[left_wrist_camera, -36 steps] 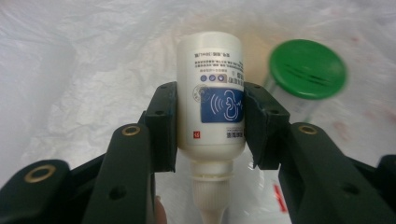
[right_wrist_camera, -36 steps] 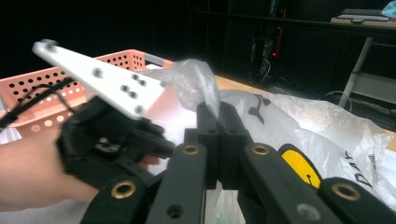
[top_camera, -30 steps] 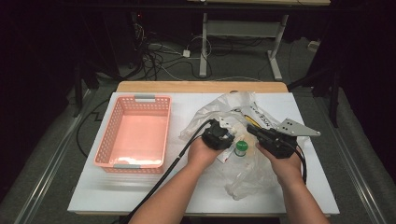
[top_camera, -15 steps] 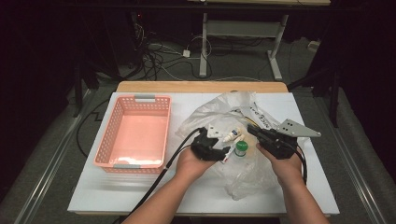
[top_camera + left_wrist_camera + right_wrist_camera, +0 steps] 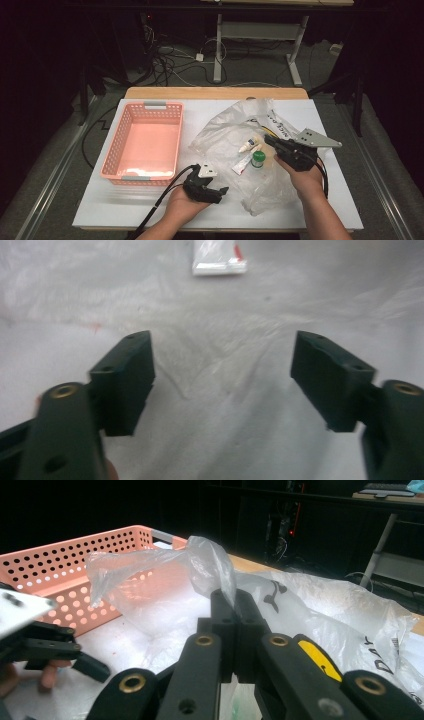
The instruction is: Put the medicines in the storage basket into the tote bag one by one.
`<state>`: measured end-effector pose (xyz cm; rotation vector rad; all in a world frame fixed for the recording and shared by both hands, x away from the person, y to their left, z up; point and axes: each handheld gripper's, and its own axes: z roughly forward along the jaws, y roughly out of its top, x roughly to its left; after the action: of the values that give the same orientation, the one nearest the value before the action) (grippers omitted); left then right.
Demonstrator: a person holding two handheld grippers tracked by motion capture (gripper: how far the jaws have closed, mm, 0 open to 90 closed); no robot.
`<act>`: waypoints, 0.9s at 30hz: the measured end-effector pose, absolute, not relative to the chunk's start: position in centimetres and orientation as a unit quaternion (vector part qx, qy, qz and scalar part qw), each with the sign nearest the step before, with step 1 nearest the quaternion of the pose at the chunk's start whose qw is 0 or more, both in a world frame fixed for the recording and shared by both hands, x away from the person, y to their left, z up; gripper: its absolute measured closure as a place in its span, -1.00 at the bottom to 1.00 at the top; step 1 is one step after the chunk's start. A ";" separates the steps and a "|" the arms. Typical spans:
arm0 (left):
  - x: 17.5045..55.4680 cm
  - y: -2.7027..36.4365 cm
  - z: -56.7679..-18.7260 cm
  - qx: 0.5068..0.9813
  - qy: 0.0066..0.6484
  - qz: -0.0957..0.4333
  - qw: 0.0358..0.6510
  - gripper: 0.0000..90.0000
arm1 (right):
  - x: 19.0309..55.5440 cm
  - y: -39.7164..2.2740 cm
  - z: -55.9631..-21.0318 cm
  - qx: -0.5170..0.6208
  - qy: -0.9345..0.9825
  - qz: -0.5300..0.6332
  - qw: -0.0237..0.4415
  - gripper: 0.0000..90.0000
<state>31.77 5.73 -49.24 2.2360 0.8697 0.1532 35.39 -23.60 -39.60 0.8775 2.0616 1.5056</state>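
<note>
On the white bench (image 5: pixel 150 210), a clear plastic bag (image 5: pixel 235 135) lies beside the pink basket (image 5: pixel 145 145), its film pinched in the clenched right claw (image 5: pixel 234 611). That film could slip or tear if tugged, spilling the green-capped bottle (image 5: pixel 258 159) and tube (image 5: pixel 242 162) (both inside). The left claw (image 5: pixel 220 192) has drawn back from the bag towards the bench's near edge, jaws just opening, nothing between them.
</note>
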 end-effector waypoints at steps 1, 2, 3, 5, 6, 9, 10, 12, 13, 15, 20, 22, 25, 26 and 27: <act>32.0 5.7 -49.2 0.864 0.342 0.061 0.364 -0.61 | 35.4 -23.6 -39.6 0.316 0.746 0.544 0.220 1.00; 32.5 5.5 -49.1 0.860 0.351 0.075 0.362 -0.69 | 35.4 -23.6 -39.6 0.317 0.745 0.544 0.220 1.00; 33.0 5.4 -49.0 0.858 0.357 0.082 0.360 -0.72 | 35.4 -23.6 -39.7 0.317 0.746 0.543 0.219 1.00; 34.2 5.0 -49.2 0.854 0.373 0.084 0.354 -0.80 | 35.4 -23.5 -39.7 0.318 0.746 0.542 0.219 1.00; 35.0 4.7 -49.4 0.855 0.387 0.074 0.338 -0.91 | 35.5 -23.5 -39.8 0.317 0.747 0.541 0.219 1.00; 35.8 3.5 -49.5 0.862 0.385 0.086 0.318 -0.98 | 35.5 -23.4 -39.9 0.317 0.749 0.540 0.216 1.00; 35.8 3.3 -49.4 0.864 0.383 0.090 0.315 -0.97 | 35.5 -23.4 -39.9 0.317 0.749 0.540 0.216 1.00; 35.7 3.4 -49.4 0.861 0.384 0.093 0.321 -0.81 | 35.5 -23.4 -39.9 0.317 0.750 0.538 0.217 1.00; 35.5 3.5 -49.4 0.861 0.380 0.098 0.324 -0.73 | 35.4 -23.4 -39.9 0.317 0.750 0.538 0.217 1.00; 35.2 3.6 -49.4 0.860 0.375 0.099 0.333 -0.56 | 35.4 -23.4 -39.9 0.316 0.751 0.538 0.217 1.00; 34.0 3.5 -49.3 0.870 0.326 0.085 0.360 0.36 | 35.2 -23.5 -39.8 0.319 0.748 0.539 0.218 1.00; 33.9 3.5 -49.3 0.872 0.316 0.077 0.366 0.65 | 35.2 -23.7 -39.8 0.321 0.748 0.538 0.219 1.00; 33.8 3.5 -49.3 0.876 0.305 0.077 0.366 0.94 | 35.2 -23.8 -39.9 0.322 0.748 0.538 0.218 1.00; 33.7 3.4 -49.3 0.876 0.304 0.080 0.366 0.95 | 35.2 -23.8 -39.9 0.322 0.748 0.538 0.220 1.00; 33.7 3.5 -49.3 0.875 0.305 0.079 0.367 0.96 | 35.2 -23.9 -39.9 0.322 0.748 0.537 0.219 1.00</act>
<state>33.71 3.47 -49.34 2.2484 0.7829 0.2039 35.18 -23.87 -39.94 0.8919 2.0704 1.4853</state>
